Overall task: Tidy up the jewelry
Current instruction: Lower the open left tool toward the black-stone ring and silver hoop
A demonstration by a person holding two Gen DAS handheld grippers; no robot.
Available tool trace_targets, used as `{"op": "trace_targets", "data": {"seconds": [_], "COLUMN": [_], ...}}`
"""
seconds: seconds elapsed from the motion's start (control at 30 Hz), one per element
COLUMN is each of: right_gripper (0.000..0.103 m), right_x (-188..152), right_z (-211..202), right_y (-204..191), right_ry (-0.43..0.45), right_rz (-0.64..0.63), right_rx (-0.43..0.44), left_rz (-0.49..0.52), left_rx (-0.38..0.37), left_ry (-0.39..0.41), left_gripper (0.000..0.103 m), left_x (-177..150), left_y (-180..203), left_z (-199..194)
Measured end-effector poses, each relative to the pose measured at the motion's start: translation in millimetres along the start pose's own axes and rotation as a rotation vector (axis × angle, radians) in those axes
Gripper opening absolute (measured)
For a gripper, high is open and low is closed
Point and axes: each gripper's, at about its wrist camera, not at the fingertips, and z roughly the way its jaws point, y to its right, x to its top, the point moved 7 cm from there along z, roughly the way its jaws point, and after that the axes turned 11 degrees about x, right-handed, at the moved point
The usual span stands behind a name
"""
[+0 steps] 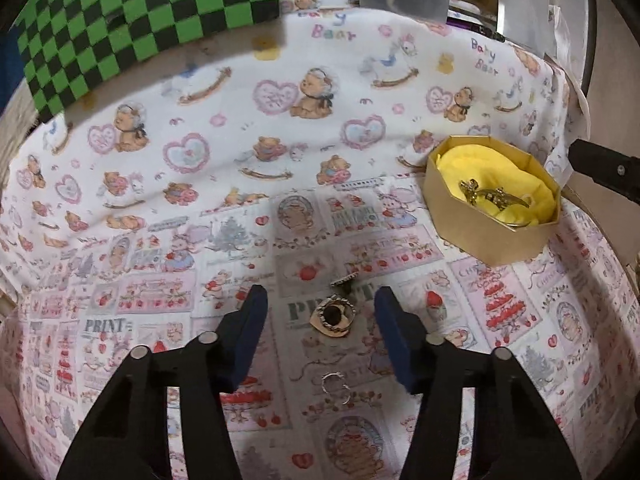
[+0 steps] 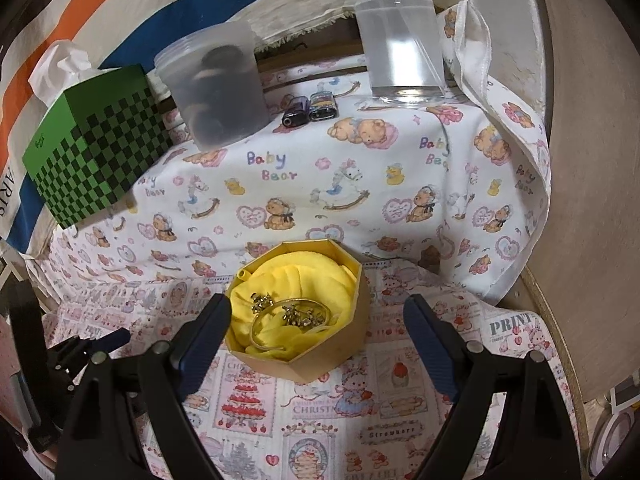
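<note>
A gold heart-shaped brooch with a dark centre lies on the printed cloth between the open fingers of my left gripper. A small gold piece lies just beyond it and a thin silver ring just nearer. A gold octagonal box lined with yellow cloth holds gold jewelry at the right. In the right wrist view the same box with a bangle and gold pieces sits between the open fingers of my right gripper.
A green checkered tissue box stands at the back left. A frosted plastic container, a clear water bottle and two small dark items stand at the back. The round table's edge curves along the right.
</note>
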Motion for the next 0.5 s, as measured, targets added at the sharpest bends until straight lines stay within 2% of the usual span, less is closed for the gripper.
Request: {"op": "trace_targets", "data": {"seconds": [0.1, 0.17, 0.43, 0.5], "right_gripper": [0.087, 0.087, 0.087, 0.087], "right_x": [-0.3, 0.0, -0.3, -0.4], "right_z": [0.3, 0.5, 1.0, 1.0], "right_y": [-0.8, -0.8, 0.6, 1.0], "right_ry": [-0.005, -0.007, -0.01, -0.01], "right_rz": [-0.003, -0.004, -0.004, -0.007], "right_rx": [0.003, 0.005, -0.004, -0.009], "left_rz": [-0.023, -0.035, -0.053, -0.058], "left_rx": [-0.015, -0.026, -0.044, -0.053], "left_ry": [-0.04, -0.06, -0.071, -0.074], "left_gripper": [0.042, 0.041, 0.02, 0.02], "left_x": [-1.8, -2.4, -1.2, -0.7], "left_y": [0.1, 0.7, -0.8, -1.5], "left_z": [7.4, 12.0, 17.0, 17.0]}}
